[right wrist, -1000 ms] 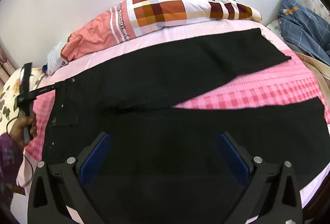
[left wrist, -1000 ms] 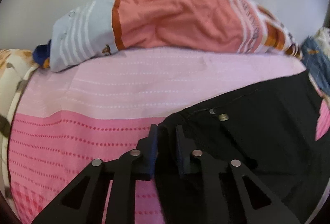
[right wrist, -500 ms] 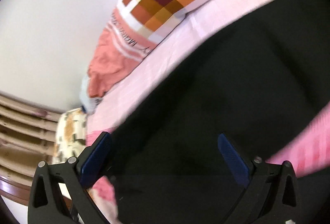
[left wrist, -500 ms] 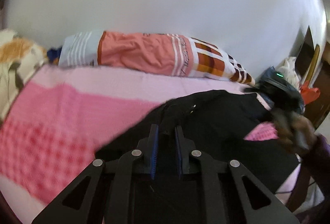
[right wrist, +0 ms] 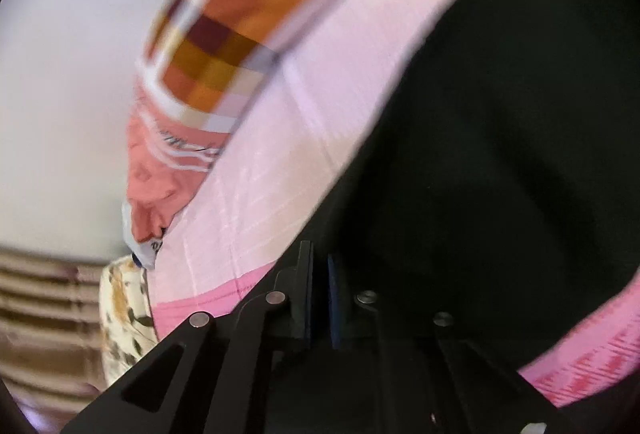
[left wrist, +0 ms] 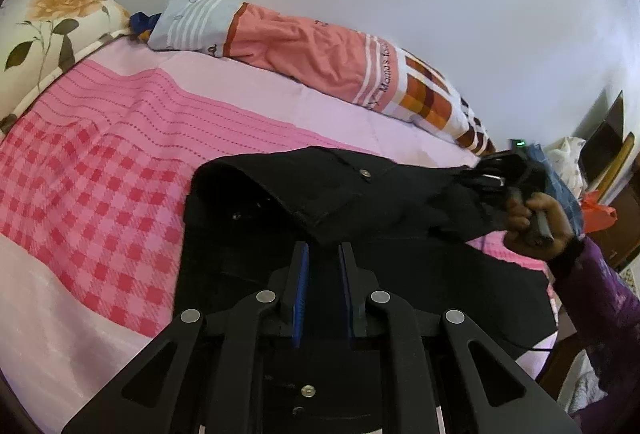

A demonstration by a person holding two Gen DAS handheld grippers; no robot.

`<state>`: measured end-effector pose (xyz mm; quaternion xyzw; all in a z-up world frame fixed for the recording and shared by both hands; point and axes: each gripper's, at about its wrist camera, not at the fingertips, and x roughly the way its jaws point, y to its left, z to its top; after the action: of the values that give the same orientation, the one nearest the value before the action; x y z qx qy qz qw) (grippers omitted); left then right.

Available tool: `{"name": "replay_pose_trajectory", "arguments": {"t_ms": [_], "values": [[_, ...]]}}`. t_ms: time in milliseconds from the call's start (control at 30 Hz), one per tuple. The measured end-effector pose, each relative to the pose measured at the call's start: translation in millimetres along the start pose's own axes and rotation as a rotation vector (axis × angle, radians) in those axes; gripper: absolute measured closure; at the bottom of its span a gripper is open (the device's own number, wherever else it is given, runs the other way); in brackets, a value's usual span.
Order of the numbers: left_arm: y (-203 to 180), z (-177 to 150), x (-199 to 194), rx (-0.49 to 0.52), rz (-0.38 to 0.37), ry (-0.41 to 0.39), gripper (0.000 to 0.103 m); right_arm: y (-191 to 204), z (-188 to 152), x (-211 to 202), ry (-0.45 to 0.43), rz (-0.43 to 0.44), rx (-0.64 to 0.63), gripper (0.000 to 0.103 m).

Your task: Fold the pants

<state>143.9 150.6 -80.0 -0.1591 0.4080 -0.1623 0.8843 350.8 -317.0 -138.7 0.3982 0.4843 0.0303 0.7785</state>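
Black pants [left wrist: 360,202] lie on a pink bedspread [left wrist: 120,154], the waist part lifted and folded over itself. My left gripper [left wrist: 323,254] is shut on the waistband edge of the pants, holding it above the bed. In the left wrist view my right gripper [left wrist: 504,174] is at the far right, held by a hand, gripping the far pants edge. In the blurred right wrist view the right gripper [right wrist: 319,266] has its jaws nearly together on the black pants [right wrist: 480,154] at their left edge.
A long orange and checked bolster pillow [left wrist: 320,62] lies along the white wall. A floral pillow [left wrist: 44,22] sits at the left. A blue cloth [left wrist: 560,190] and wooden furniture [left wrist: 608,154] are at the far right. The bedspread shows in the right wrist view [right wrist: 280,154].
The right gripper has closed from wide open onto the pants edge. The left gripper has lifted the waistband and carried it right, folding the pants over.
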Motion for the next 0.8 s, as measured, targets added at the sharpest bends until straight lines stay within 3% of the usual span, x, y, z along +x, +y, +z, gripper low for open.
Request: {"name": "replay_pose_trajectory", "arguments": {"t_ms": [133, 267, 333, 433, 567, 667, 733, 800], "values": [[2.7, -1.1, -4.5, 0.013, 0.007, 0.006, 0.088, 0.9, -7.5, -21.1, -0.034, 0.017, -0.063, 0.095], [17.2, -1.4, -10.1, -0.092, -0.073, 0.006, 0.083, -1.9, 1.4, -16.7, -0.007, 0.013, -0.039, 0.088], [24.5, -2.9, -11.4, -0.134, -0.075, 0.012, 0.070, -4.9, 4.7, -16.7, -0.011, -0.009, -0.034, 0.073], [32.7, -6.5, -7.6, -0.183, -0.094, 0.039, 0.062, -15.5, 9.4, -13.9, -0.025, -0.004, 0.019, 0.054], [26.8, -2.4, 0.0, -0.181, -0.135, 0.061, 0.058, -23.9, 15.0, -3.6, -0.016, 0.036, 0.089, 0.046], [23.4, 4.8, 1.7, -0.235, -0.245, 0.055, 0.049, -26.4, 14.9, 6.9, 0.018, 0.061, 0.129, 0.042], [22.8, 7.1, 2.9, -0.287, -0.295, 0.054, 0.032, -25.8, 14.4, 12.2, 0.032, 0.072, 0.135, 0.042], [22.0, 8.7, 8.2, -0.314, -0.284, 0.068, 0.023, -21.4, 15.2, 16.1, 0.034, 0.062, 0.112, 0.042]]}}
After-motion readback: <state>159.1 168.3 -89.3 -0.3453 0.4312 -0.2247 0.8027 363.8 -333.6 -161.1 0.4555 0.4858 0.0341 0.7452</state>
